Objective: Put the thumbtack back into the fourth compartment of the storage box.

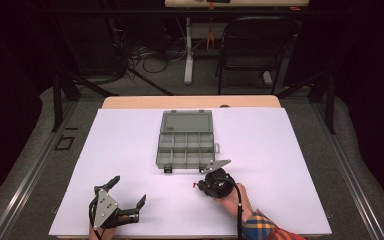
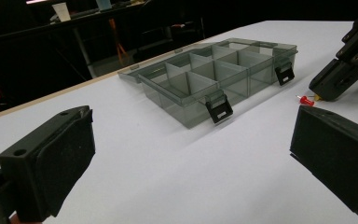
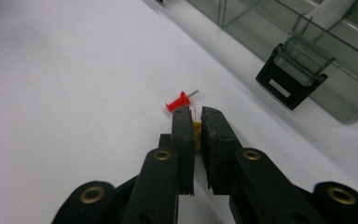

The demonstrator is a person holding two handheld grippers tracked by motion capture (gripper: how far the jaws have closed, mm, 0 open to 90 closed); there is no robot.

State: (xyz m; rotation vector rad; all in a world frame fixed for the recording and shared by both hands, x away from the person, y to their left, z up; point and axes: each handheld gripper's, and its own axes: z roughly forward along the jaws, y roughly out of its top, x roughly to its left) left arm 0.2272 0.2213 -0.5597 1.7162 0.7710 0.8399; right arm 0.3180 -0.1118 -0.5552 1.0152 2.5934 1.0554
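Note:
My right gripper point(image 3: 196, 115) is shut on a small yellow push pin point(image 3: 197, 129), pinched between its pads low over the white table. A red push pin point(image 3: 178, 102) lies on its side on the table just past the fingertips, its needle pointing toward the box. In the high view the right gripper point(image 1: 203, 185) sits near the box's front right corner with the red pin point(image 1: 194, 184) at its left. An open grey compartment box point(image 1: 186, 161) stands mid-table, lid folded back. My left gripper point(image 1: 129, 190) rests open at the near left, nothing between its jaws.
The left gripper view shows the box point(image 2: 179, 106) with two black latches point(image 2: 219, 109), the red pin point(image 2: 305, 100) and the right gripper's tip point(image 2: 320, 94) beyond it. The white sheet point(image 1: 130, 145) covers the table. A black chair point(image 1: 252, 47) stands behind it.

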